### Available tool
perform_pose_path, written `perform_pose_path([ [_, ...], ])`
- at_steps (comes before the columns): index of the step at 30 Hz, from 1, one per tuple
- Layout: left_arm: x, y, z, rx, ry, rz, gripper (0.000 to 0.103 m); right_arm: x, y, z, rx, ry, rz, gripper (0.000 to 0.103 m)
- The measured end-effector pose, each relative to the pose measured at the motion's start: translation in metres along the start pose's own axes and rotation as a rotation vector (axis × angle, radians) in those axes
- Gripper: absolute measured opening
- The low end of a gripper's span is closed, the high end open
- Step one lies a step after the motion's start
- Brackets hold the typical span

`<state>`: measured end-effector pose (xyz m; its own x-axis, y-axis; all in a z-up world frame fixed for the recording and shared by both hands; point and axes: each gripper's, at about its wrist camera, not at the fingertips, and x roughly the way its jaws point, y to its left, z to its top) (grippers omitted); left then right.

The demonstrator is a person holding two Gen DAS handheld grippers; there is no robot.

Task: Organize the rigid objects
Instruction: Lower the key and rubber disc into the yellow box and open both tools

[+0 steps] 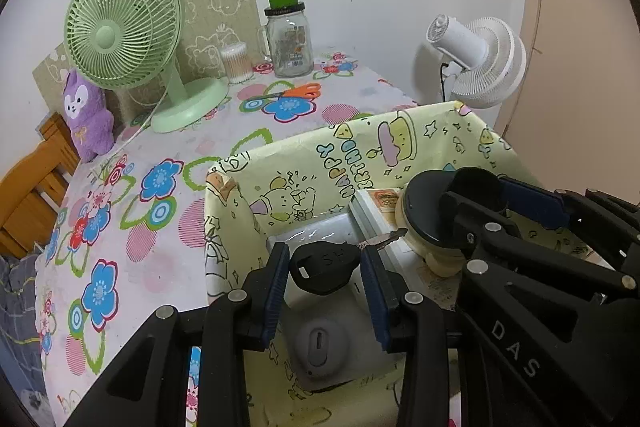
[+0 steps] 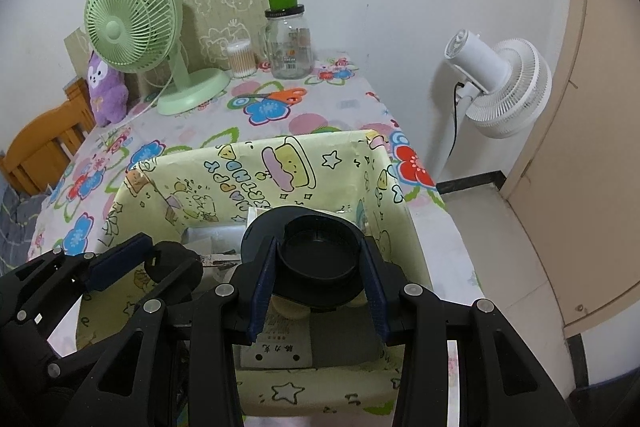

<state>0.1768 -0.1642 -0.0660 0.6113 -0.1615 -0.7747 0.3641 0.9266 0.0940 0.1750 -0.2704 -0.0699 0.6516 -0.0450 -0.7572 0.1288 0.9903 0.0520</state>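
Note:
A yellow cartoon-print box [image 1: 360, 147] stands on the flowered table; it also shows in the right wrist view [image 2: 256, 163]. My left gripper [image 1: 325, 269] is shut on a black-headed key [image 1: 324, 265], held over the box interior; the key's metal blade [image 1: 380, 241] points right. My right gripper [image 2: 318, 261] is shut on a round black lid-like object [image 2: 318, 247] with a cream base, also over the box. The right gripper appears in the left wrist view [image 1: 476, 203], and the left one in the right wrist view [image 2: 168, 259]. A grey round item [image 1: 320, 343] and white boxes lie inside.
At the table's back stand a green desk fan [image 1: 120, 27], a purple plush [image 1: 86, 115], a glass jar with a green top [image 1: 288, 39], a cotton-swab tub [image 1: 236, 63] and orange scissors [image 1: 296, 93]. A white fan [image 2: 500, 87] stands right of the table. A wooden chair [image 1: 32, 187] stands at the left.

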Motion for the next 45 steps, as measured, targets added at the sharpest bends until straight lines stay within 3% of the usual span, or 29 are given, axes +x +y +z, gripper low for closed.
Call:
perform_pose_path([
  [12,0.010,-0.003,0.004,0.017,0.009,0.029,0.039,0.009,0.004,0.004,-0.023,0.003,-0.008,0.045],
  [27,0.009,-0.005,0.004,0.025,0.016,0.005,0.053,0.014,0.007,0.006,-0.037,0.010,0.002,0.046],
  [30,0.007,-0.005,0.003,0.016,0.012,0.003,0.057,0.011,0.005,0.005,-0.026,0.003,-0.008,0.057],
  [37,-0.004,-0.005,0.000,-0.002,0.004,0.011,0.068,0.001,0.002,0.001,0.009,-0.005,0.008,0.063],
  [45,-0.023,-0.008,-0.009,0.026,-0.025,0.007,0.079,-0.015,0.006,-0.008,0.012,-0.027,-0.003,0.077],
])
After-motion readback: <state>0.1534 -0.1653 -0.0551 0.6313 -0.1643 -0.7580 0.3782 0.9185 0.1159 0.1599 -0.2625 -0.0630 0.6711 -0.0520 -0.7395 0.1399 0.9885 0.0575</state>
